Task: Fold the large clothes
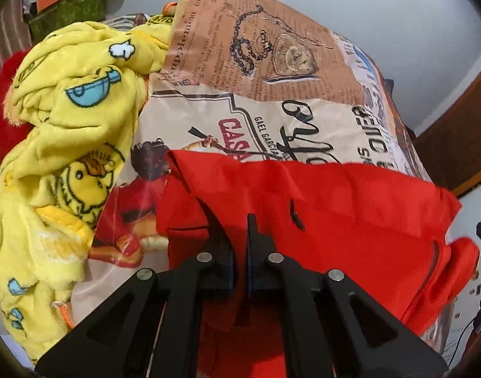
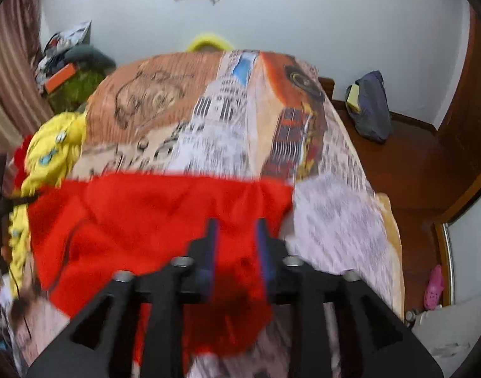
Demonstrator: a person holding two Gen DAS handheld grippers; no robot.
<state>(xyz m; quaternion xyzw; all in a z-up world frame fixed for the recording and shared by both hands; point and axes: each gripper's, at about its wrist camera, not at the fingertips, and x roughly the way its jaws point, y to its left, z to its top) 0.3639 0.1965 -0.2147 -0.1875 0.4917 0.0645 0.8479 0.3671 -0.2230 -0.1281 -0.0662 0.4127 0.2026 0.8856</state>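
A bed (image 2: 335, 208) with a newspaper-print cover is carrying a red garment (image 1: 350, 208) spread across its near end. A yellow fleece blanket (image 1: 67, 132) is lying bunched at the left, beside the garment. The left gripper (image 1: 240, 239) is pinching a red fold, jaws nearly closed. The right gripper (image 2: 237, 245), blurred, is straddling red cloth, jaws parted.

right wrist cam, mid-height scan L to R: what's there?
yellow blanket → red garment → printed bedsheet → wooden floor
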